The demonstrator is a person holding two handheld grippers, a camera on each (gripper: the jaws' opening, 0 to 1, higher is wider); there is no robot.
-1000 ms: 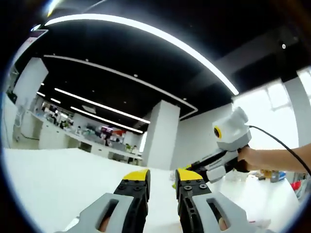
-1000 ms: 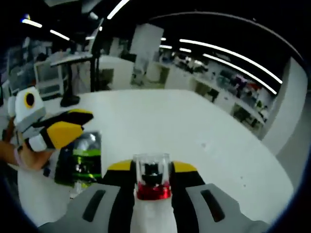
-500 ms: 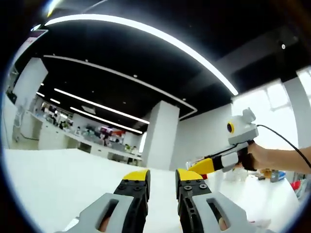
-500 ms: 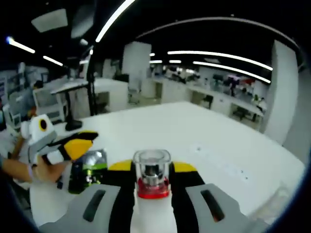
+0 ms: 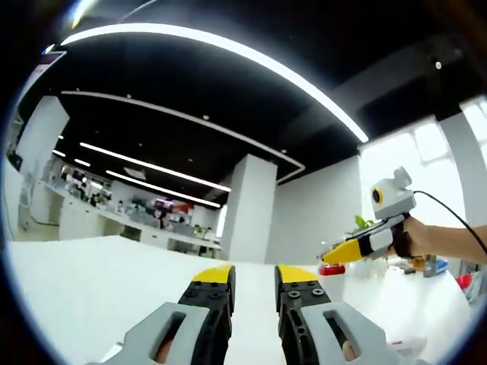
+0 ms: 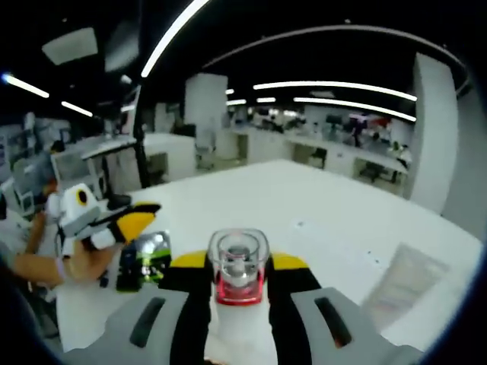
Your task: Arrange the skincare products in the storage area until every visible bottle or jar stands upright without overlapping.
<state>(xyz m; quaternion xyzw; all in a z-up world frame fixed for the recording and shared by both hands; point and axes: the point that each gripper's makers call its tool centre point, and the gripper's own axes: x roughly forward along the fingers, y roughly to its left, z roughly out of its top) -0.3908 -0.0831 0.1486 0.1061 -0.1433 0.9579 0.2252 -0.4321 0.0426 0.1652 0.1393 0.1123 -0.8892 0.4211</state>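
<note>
Right gripper view: right tool (image 6: 239, 268) clamps white bottle (image 6: 238, 319), clear cap up, lifted above tabletop (image 6: 304, 205) for upright placing. Left tool (image 5: 253, 275) narrow, holding nothing, waiting clear.

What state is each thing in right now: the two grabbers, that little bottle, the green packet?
Right gripper: shut on the bottle, held up above the white table.
Bottle: gripped between the jaws, clear cap toward the camera, red band beneath it.
Left gripper: open, nothing between the jaws.
Green packet: lying flat on the table.
</note>
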